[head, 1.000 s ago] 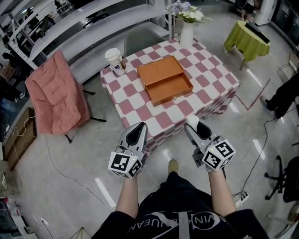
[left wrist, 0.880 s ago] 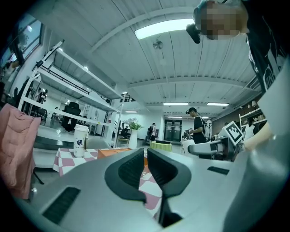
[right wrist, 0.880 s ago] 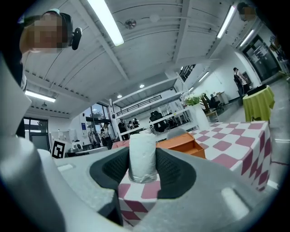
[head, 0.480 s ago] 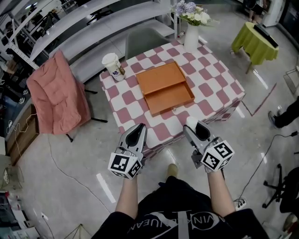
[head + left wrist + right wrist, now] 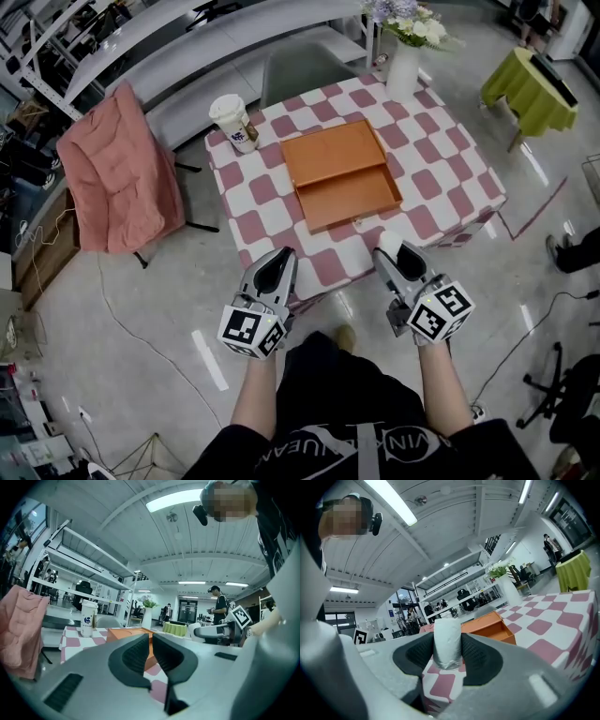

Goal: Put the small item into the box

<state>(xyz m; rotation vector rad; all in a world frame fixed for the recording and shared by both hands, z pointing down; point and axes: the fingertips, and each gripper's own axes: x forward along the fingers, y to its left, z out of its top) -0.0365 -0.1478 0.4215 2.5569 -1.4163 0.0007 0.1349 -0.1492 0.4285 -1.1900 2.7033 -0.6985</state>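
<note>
An open orange box (image 5: 349,199) lies on the red-and-white checked table (image 5: 450,178), its lid (image 5: 333,153) lying flat behind the tray. My right gripper (image 5: 388,247) hovers off the table's near edge, shut on a small white cylinder (image 5: 386,241). In the right gripper view that cylinder (image 5: 447,641) stands upright between the pads, with the box (image 5: 487,623) ahead. My left gripper (image 5: 278,262) is level with it on the left, also short of the table. Its jaws (image 5: 151,641) are shut with nothing in them, and the box (image 5: 126,632) shows beyond.
A paper cup (image 5: 232,122) stands at the table's far left corner and a white vase of flowers (image 5: 405,66) at the far right. A chair draped with a pink jacket (image 5: 117,173) stands to the left. A green-covered table (image 5: 530,89) is at right. Cables lie on the floor.
The table and box have drifted to the right and slightly nearer in the head view. Both grippers keep their places and grips.
</note>
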